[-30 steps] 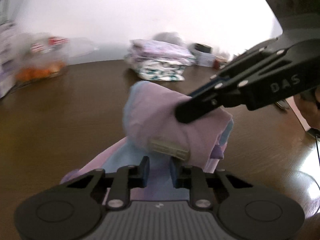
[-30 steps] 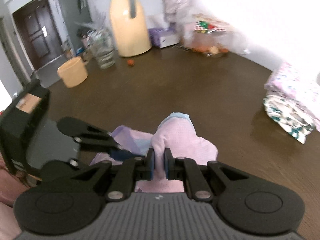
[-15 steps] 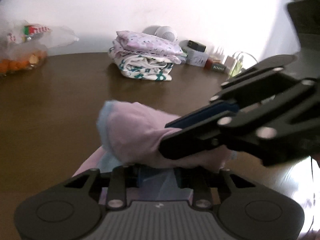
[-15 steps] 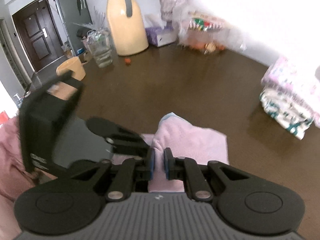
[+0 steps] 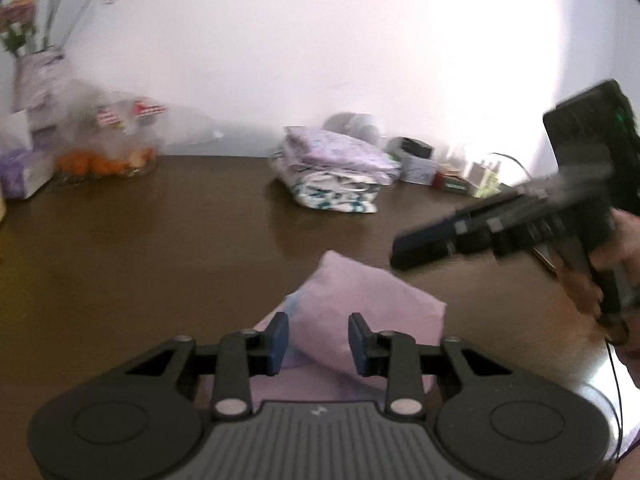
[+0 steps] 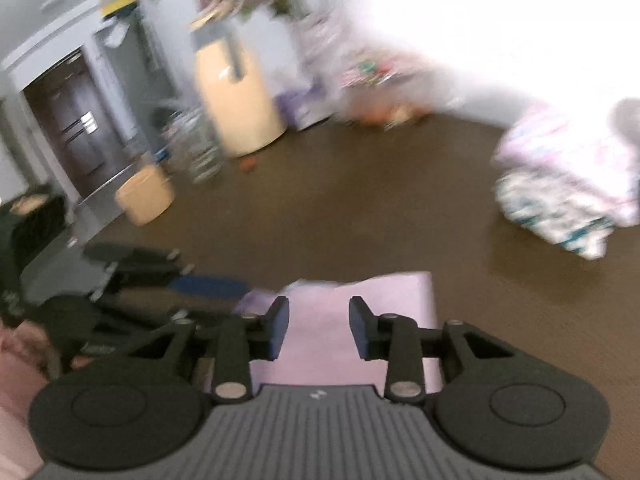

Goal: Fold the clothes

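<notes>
garment: pink garment [image 5: 372, 304], soft and matte, folded into a plump wedge with a pale blue edge showing at its left; it lies on the table just ahead of both my tongs.
left tongs: my left gripper [image 5: 318, 338] stands parted, its jaws having just eased closer, blue rubber pads clear of the cloth, which sits below and between them.
right tongs: my right gripper [image 6: 318, 326] has just sprung apart; its pads flank the flat pink fold without pressing it. in the left view it hangs blurred to the right of the garment, not touching.
table: dark brown table [image 5: 160, 240], smooth wood with a faint sheen.
stack: folded stack [image 5: 336, 176] well beyond the garment, lilac print on top, white with teal marks under.
far edge: clear bag of oranges [image 5: 104, 152], crinkled; cream jug [image 6: 236, 100], rounded, blurred.
</notes>
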`<move>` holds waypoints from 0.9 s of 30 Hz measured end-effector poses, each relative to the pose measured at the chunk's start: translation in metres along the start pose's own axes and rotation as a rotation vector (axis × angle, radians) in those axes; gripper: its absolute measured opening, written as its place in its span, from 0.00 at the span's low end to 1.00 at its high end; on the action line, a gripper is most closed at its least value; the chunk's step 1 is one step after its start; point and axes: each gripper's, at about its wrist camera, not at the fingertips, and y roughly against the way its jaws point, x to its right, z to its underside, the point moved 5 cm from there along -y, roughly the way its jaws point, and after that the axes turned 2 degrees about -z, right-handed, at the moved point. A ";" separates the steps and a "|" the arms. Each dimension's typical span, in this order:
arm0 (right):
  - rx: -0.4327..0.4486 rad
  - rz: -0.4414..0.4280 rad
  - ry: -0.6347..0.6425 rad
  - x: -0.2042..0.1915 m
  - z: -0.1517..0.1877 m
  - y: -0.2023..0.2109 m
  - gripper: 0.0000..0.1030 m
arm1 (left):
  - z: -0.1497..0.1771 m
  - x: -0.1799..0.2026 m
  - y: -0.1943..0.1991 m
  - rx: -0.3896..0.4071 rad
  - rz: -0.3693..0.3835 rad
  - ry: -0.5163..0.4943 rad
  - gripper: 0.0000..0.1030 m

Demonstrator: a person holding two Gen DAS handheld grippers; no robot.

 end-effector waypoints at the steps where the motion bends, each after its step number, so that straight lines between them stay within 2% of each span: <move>1: 0.000 0.028 -0.014 0.010 0.000 0.001 0.33 | 0.001 0.005 -0.006 -0.012 0.006 -0.016 0.25; 3: -0.019 0.070 -0.056 0.031 0.003 -0.001 0.33 | 0.004 0.014 -0.015 -0.039 0.011 -0.048 0.25; 5: -0.066 0.071 -0.112 0.051 0.013 -0.013 0.33 | 0.011 0.016 -0.026 -0.078 -0.013 -0.068 0.24; 8: -0.098 0.013 -0.181 0.066 0.027 -0.024 0.33 | 0.021 0.011 -0.037 -0.122 -0.035 -0.064 0.25; 12: -0.100 -0.089 -0.249 0.069 0.037 -0.032 0.33 | 0.024 0.006 -0.035 -0.129 -0.036 -0.056 0.26; 16: -0.122 -0.146 -0.286 0.071 0.042 -0.043 0.34 | 0.026 0.005 -0.035 -0.130 -0.040 -0.050 0.28; 17: -0.121 -0.152 -0.290 0.070 0.041 -0.043 0.32 | 0.026 0.005 -0.035 -0.130 -0.041 -0.049 0.28; 19: -0.120 -0.164 -0.298 0.069 0.041 -0.041 0.15 | 0.026 0.006 -0.034 -0.128 -0.043 -0.049 0.29; 20: -0.119 -0.171 -0.301 0.068 0.041 -0.040 0.14 | 0.026 0.006 -0.034 -0.126 -0.044 -0.053 0.30; 23: -0.077 -0.153 -0.236 0.052 0.025 -0.023 0.11 | 0.025 0.007 -0.035 -0.115 -0.047 -0.050 0.38; 25: -0.063 -0.148 -0.153 0.031 0.015 -0.012 0.11 | 0.025 0.008 -0.034 -0.108 -0.047 -0.043 0.44; 26: -0.056 -0.145 -0.111 0.020 0.010 -0.007 0.11 | 0.025 0.008 -0.032 -0.105 -0.054 -0.043 0.49; 27: -0.062 -0.134 -0.054 0.004 0.007 -0.004 0.11 | 0.025 0.008 -0.029 -0.102 -0.063 -0.045 0.50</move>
